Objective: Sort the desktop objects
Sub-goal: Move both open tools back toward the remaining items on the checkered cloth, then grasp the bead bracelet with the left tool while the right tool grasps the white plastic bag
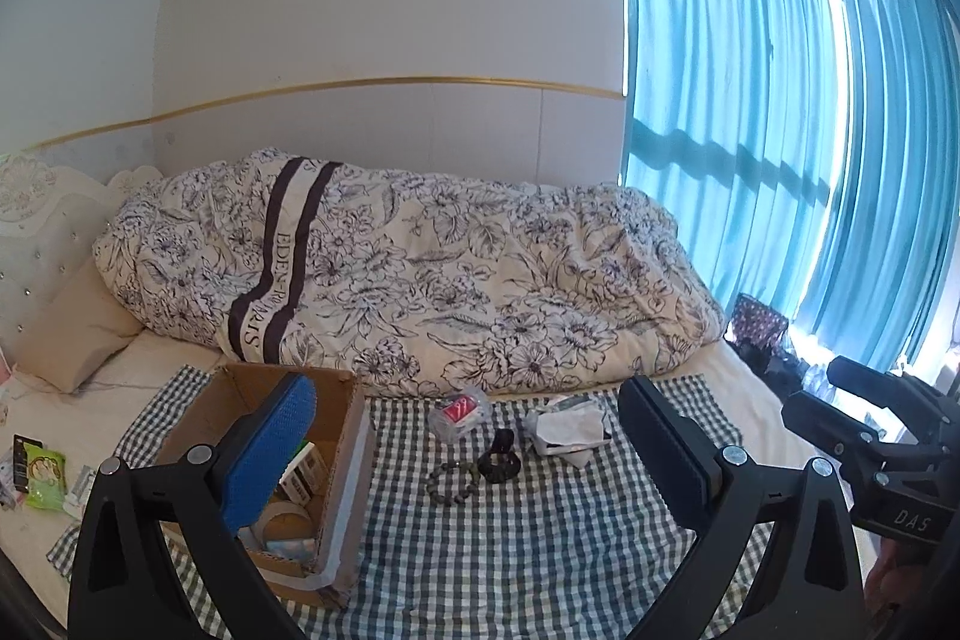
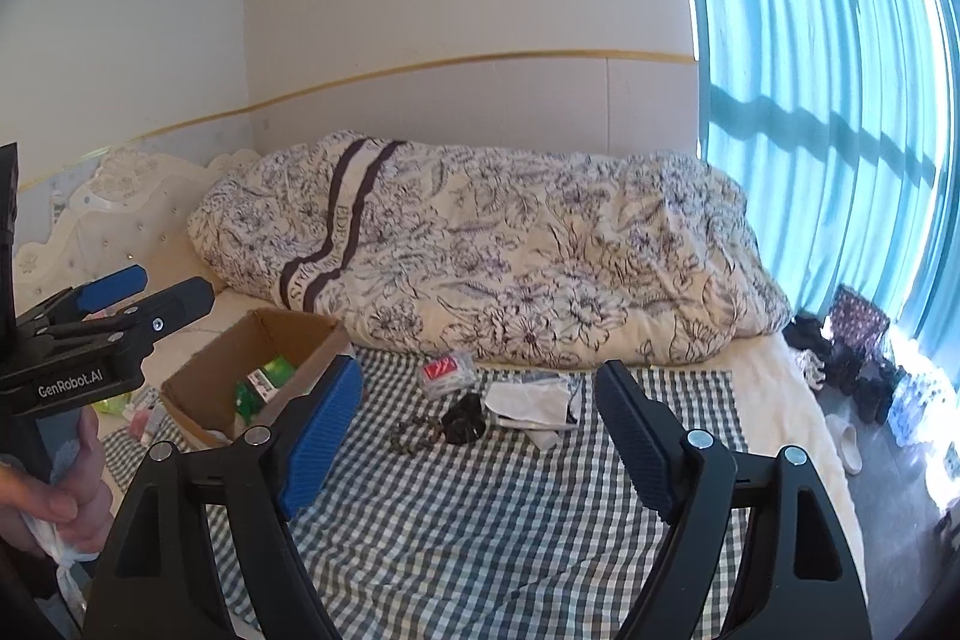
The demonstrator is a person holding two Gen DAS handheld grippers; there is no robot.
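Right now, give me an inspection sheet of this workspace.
Surface: checked cloth spread on the bed.
Job's things: cardboard box open, partly filled; bead bracelet, dark round object, clear packet with red contents, crumpled white wrapper loose on the cloth.
Clutter: green packet and small items left of the cloth.
Grippers: left gripper open, empty; right gripper open, empty.
Cables: nothing seen.
Surroundings: floral duvet, blue curtains, shoes on the floor.
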